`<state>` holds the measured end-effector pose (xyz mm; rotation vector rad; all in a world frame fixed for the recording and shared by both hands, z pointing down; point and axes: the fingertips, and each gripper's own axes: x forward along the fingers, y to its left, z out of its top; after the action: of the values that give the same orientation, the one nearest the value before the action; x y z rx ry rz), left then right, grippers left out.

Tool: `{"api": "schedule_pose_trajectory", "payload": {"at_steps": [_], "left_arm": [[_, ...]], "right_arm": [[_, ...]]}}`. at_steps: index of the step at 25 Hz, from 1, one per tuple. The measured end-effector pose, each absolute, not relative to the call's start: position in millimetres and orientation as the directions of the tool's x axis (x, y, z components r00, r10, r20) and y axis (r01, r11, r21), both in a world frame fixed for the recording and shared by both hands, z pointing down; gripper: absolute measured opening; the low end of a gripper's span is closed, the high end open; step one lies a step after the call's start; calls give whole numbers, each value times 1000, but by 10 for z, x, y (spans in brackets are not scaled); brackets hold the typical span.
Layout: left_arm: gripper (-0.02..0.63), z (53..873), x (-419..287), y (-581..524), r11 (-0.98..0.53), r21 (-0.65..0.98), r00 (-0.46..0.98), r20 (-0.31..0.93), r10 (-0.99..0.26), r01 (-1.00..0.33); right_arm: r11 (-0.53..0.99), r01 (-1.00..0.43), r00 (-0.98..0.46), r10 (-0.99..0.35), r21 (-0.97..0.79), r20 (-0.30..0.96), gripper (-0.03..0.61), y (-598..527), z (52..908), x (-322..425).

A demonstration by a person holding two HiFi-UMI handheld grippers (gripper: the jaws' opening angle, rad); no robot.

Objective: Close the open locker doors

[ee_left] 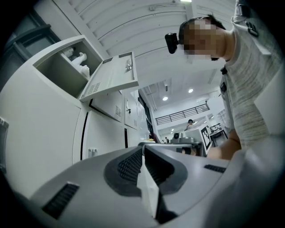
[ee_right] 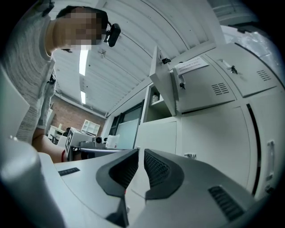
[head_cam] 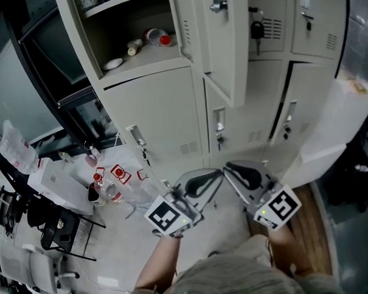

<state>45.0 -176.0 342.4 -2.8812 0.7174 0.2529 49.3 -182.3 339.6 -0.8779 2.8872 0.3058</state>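
A bank of pale grey lockers stands ahead. One upper locker door (head_cam: 221, 44) hangs wide open, swung out toward me. Its compartment (head_cam: 137, 54) holds a small bowl and a few bottles. The lower doors (head_cam: 158, 120) sit shut, and a dark gap runs along the lower right door's edge (head_cam: 280, 99). My left gripper (head_cam: 205, 182) and right gripper (head_cam: 241, 172) hang side by side low before the lower lockers, touching no door. Each is shut on nothing. The open door (ee_left: 111, 78) shows high up in the left gripper view, and the open door (ee_right: 196, 87) again in the right gripper view.
A low table (head_cam: 64, 182) with bottles and a bag stands at the left, an office chair (head_cam: 43, 268) below it. A padlock (head_cam: 257, 30) hangs on an upper right locker. A white plastic-wrapped bulk (head_cam: 338, 118) stands at the right.
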Motion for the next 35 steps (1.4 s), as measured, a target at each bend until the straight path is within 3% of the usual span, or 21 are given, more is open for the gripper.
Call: {"api": "schedule_pose_trajectory", "payload": {"at_steps": [8,19,35], "left_arm": [[9,2795,440,-1650,-848,-230,875,-213,-434,-477],[9,2148,451,-1607,-814,-329,877,-212,-431,-479],[9,1933,459,-1580,-815,-343,883,-228,-411,-468]], "right_arm": [[810,-537,-840,-487,236,-240,87,-1721,2649,522],[787,-532,-838,-437,312,-328,97,-1647,1890,560],[766,-551,-821,-425,332,-382,95,-1727,1428,702]]}}
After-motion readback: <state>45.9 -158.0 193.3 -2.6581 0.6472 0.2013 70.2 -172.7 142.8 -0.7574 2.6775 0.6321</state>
